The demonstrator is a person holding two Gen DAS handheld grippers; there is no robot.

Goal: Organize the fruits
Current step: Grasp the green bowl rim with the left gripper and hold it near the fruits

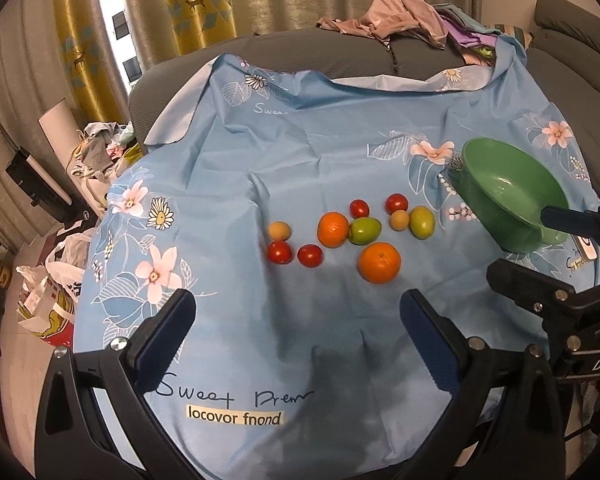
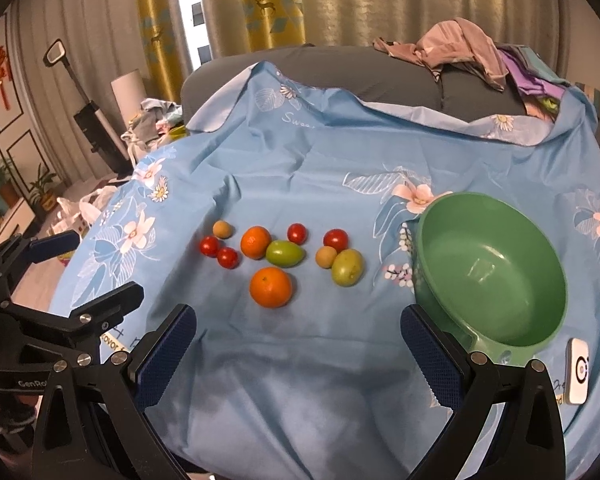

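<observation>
Both the left gripper and right gripper hover spread wide, holding nothing, over the blue floral cloth's near edge. Ten loose fruits cluster mid-cloth; the nearest round orange suits a level, centred grip. The empty green plastic bowl waits toward the right edge.

Black gripper, blue textured pads

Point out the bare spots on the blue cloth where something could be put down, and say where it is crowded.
Bare cloth lies between the near orange and the open right tongs, and behind the fruit toward the grey sofa back. The left side by the flower print is free too. It is crowded around the fruit cluster and by the green bowl and white device.
</observation>
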